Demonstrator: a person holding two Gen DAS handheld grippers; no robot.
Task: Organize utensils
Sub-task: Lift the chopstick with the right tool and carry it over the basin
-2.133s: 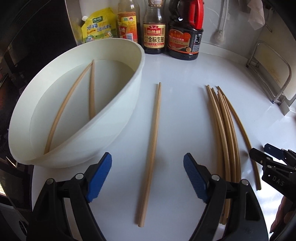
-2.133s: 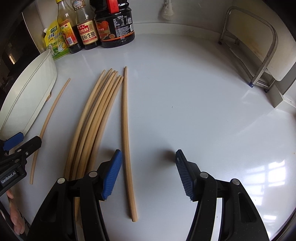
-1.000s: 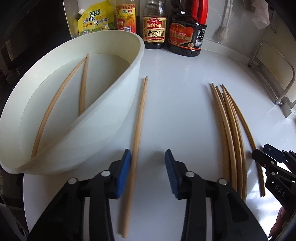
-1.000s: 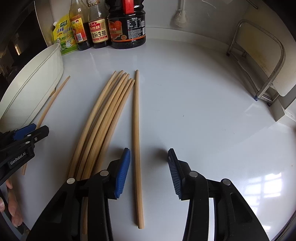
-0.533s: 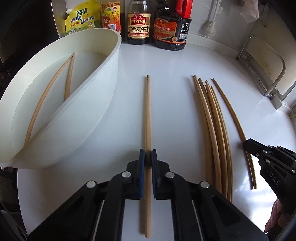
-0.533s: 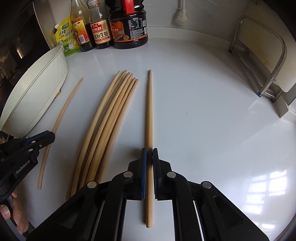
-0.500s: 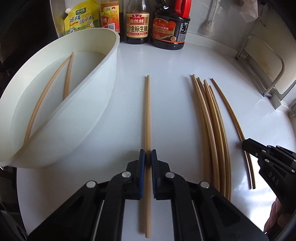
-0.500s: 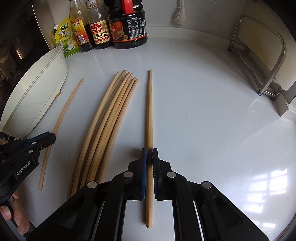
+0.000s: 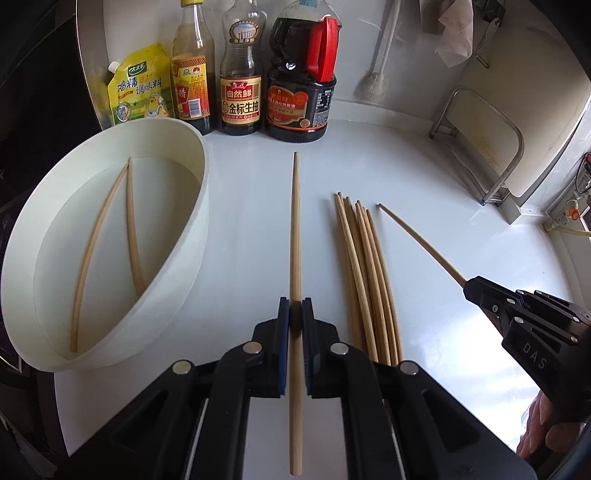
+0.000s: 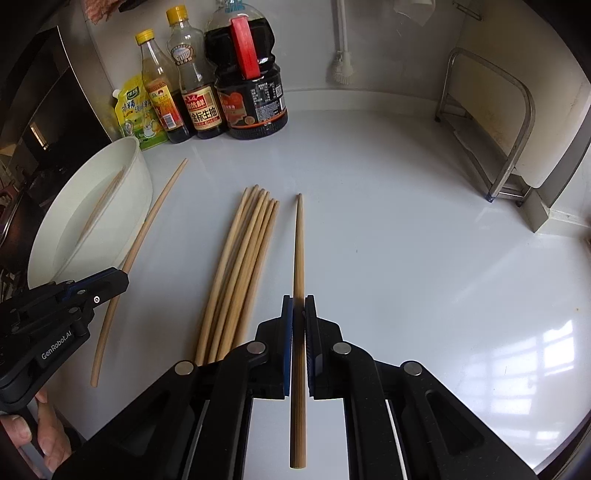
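Both grippers (image 9: 295, 314) (image 10: 299, 314) are black plastic with blue ribbed pads, silver screws, and white "DAS" and "GenRobot.AI" lettering.

Near ends of the bundled chopsticks (image 9: 369, 280) vanish behind the black gripper body. A hand (image 10: 44, 439) at the lower left is cropped by the frame. Bottle tops (image 9: 243, 11) run past the upper edge.

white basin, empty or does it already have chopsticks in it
Not empty. The white basin holds two chopsticks lying on its floor, crossing near their far tips; whether there is water inside, I cannot tell.
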